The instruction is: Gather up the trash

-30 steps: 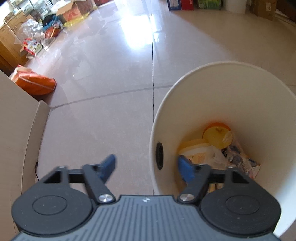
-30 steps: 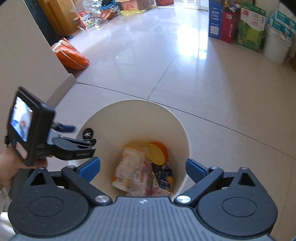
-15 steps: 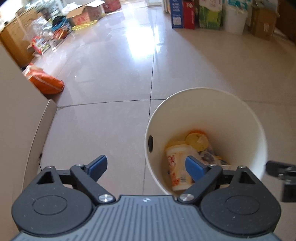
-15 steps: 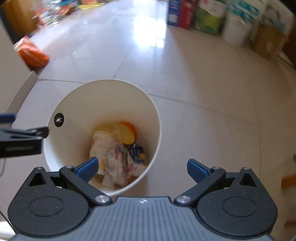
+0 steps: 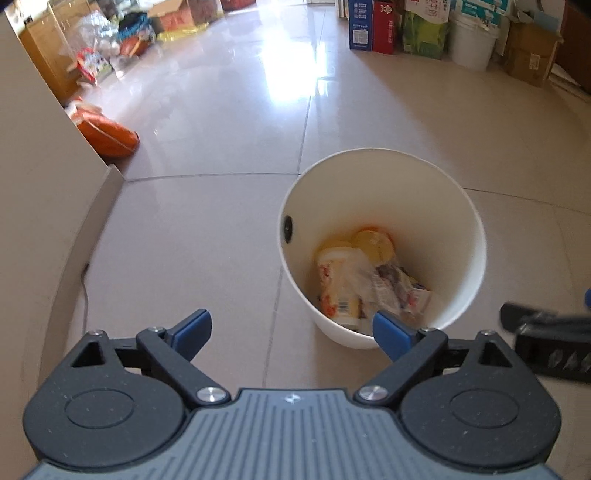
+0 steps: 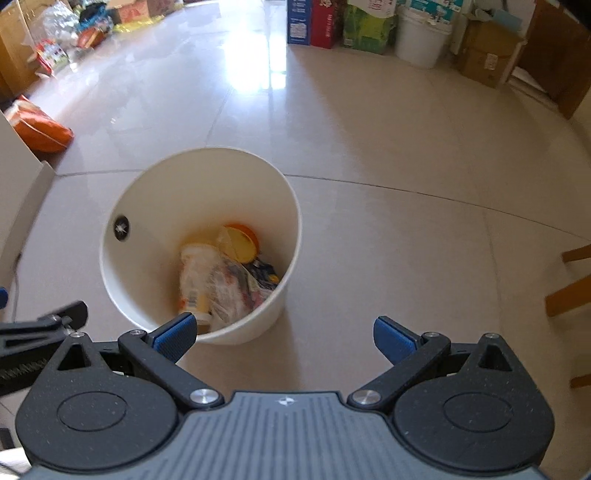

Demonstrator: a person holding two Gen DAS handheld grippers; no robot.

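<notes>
A white round bin (image 5: pixel 406 199) stands on the tiled floor, also seen in the right wrist view (image 6: pixel 207 184). Inside lie a yellow printed cup (image 5: pixel 338 284), an orange lid (image 5: pixel 373 243) and crumpled wrappers (image 5: pixel 391 291). My left gripper (image 5: pixel 291 328) hangs above the bin's near-left side; its jaws are opening and nothing is between them. My right gripper (image 6: pixel 283 332) is open and empty above the bin's near-right side. Neither gripper touches the bin.
A beige wall panel (image 5: pixel 37 221) rises on the left, with an orange bag (image 5: pixel 107 133) at its far end. Boxes (image 5: pixel 373 26) and a white bucket (image 5: pixel 472 44) line the far wall. Wooden furniture legs (image 6: pixel 569 291) stand at the right.
Both grippers have risen and pulled back from the bin, which now looks smaller. The left jaws have spread wider. The right gripper has shifted to the right of the bin.
</notes>
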